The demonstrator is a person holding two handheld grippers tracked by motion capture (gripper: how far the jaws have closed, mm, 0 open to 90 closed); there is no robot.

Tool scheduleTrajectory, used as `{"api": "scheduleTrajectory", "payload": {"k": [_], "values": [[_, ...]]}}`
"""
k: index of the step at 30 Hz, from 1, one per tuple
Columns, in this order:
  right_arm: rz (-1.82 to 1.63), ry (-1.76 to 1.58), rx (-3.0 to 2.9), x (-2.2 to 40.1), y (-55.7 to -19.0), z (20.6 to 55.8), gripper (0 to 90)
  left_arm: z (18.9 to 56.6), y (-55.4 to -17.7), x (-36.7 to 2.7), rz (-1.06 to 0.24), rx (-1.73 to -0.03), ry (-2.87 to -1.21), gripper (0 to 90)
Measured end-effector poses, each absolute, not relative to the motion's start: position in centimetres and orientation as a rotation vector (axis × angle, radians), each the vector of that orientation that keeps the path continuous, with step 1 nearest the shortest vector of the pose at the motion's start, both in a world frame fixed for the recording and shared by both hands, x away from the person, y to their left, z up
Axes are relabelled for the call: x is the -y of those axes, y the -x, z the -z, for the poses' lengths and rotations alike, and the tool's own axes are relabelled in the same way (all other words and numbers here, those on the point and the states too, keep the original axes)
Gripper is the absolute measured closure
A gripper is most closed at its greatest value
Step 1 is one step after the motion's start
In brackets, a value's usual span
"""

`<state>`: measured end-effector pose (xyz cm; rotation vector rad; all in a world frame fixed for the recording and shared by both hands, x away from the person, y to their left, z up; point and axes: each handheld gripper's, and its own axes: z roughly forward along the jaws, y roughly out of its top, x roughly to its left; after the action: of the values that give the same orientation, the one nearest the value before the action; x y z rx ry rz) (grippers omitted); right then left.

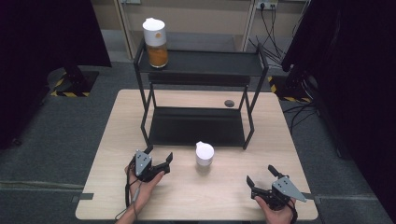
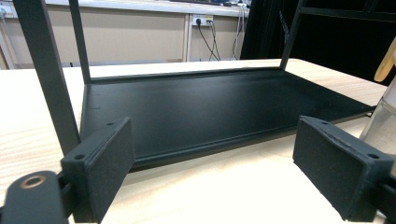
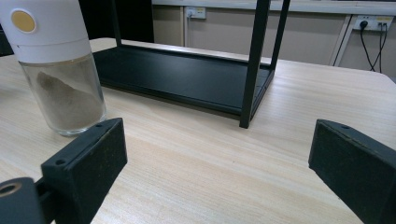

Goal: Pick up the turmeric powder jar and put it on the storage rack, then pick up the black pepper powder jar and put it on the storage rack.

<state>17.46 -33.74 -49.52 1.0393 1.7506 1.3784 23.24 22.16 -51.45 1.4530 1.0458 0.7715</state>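
Both grippers sit low in the high view, each held in a hand that comes in from the bottom edge. At lower left of that frame the left gripper (image 1: 159, 157) has its jaws spread wide with nothing between them; its own view looks between two black pads (image 2: 105, 168) across bare table (image 2: 224, 186) to the lower tray of the rack (image 2: 210, 107). At lower right the right gripper (image 1: 261, 179) also stands wide open and holds nothing.

Between the two, at the centre of the high view, a white-capped jar (image 1: 204, 154) stands upright on the table, just in front of the rack. In the right gripper view it shows at upper left (image 3: 58, 70), clear glass with pale powder inside. On the rack's top shelf, upper left of the high view, stands a second jar (image 1: 155, 43) with orange contents.
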Motion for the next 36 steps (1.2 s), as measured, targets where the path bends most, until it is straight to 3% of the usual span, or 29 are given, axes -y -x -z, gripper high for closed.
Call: {"api": "scheduleTrajectory", "payload": {"k": [36], "values": [[-1.474, -0.979, -1.761, 34.21, -17.91, 49.64, 2.4, 51.58, -23.27, -22.44, -0.751, -1.074, -1.419, 12.0]]}}
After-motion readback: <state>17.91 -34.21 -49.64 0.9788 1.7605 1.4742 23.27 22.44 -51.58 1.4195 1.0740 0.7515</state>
